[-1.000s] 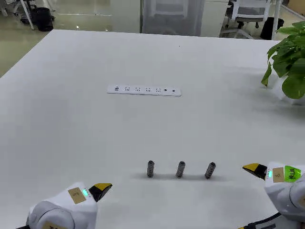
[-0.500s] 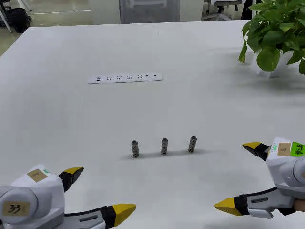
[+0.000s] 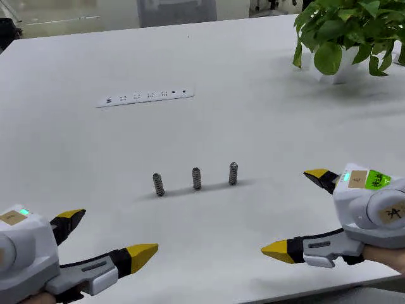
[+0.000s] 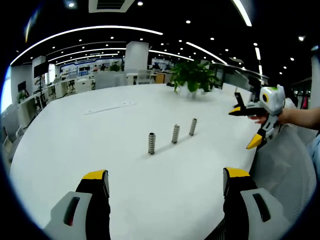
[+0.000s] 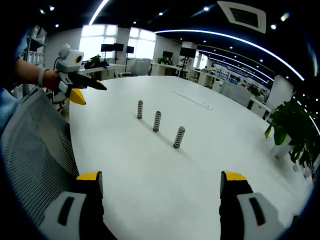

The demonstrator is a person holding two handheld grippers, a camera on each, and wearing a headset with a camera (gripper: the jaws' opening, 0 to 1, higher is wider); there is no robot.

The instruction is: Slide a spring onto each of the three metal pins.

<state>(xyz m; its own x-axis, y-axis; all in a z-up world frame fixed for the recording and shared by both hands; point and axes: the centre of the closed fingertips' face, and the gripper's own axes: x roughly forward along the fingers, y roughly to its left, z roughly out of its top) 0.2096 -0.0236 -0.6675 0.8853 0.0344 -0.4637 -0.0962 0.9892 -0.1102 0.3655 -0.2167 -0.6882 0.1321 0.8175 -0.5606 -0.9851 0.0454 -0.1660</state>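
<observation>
In the head view, three springs (image 3: 197, 178) stand upright in a short row on the white table (image 3: 266, 126), close to one another but apart. The pins they should sit on are hidden inside the coils, so they cannot be made out. The left gripper (image 3: 111, 235) hangs low at the near edge with its jaws spread wide and nothing between them. The right gripper (image 3: 290, 212) is likewise spread and empty, off to the right of the row. A power strip (image 3: 144, 97) lies farther back and a plant (image 3: 342, 31) stands at the far right corner. In the left gripper view, the row of springs lies ahead between the two parted jaws, well apart from them, with the right gripper beyond. In the right gripper view, the same row runs away from the parted jaws toward the left gripper. Judging from this, the sliding step looks done for all three. The next move would call only for checking that each spring sits fully down, taking care not to knock the row.
</observation>
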